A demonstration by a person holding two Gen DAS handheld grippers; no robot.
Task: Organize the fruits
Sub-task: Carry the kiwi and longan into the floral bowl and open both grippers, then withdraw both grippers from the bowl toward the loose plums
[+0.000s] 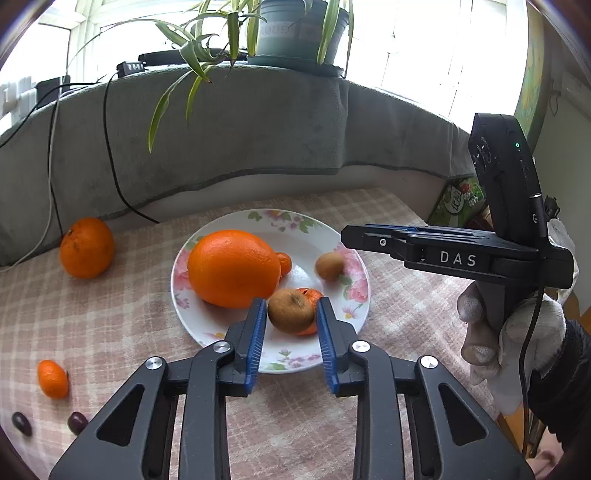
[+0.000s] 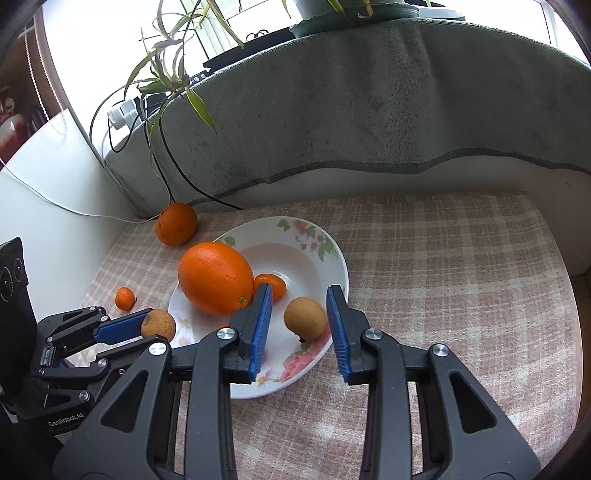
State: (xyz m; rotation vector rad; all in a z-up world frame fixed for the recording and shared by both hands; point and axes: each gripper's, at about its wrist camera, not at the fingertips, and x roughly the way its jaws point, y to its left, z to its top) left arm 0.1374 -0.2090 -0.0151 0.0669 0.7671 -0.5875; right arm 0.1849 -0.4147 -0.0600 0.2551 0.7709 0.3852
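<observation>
Fruit, two small firm brown rounds (image 1: 291, 310) (image 2: 306, 318), sat loose between each gripper's (image 1: 291, 314) (image 2: 300, 314) slightly parted jaws on the white floral plate's (image 1: 354, 266) near rim, likely light, roll-prone, best pinched midway.

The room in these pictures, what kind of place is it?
Probably a home, at a table by a window: a checked tablecloth, a floral plate of fruit, and a potted plant on the sill.
</observation>
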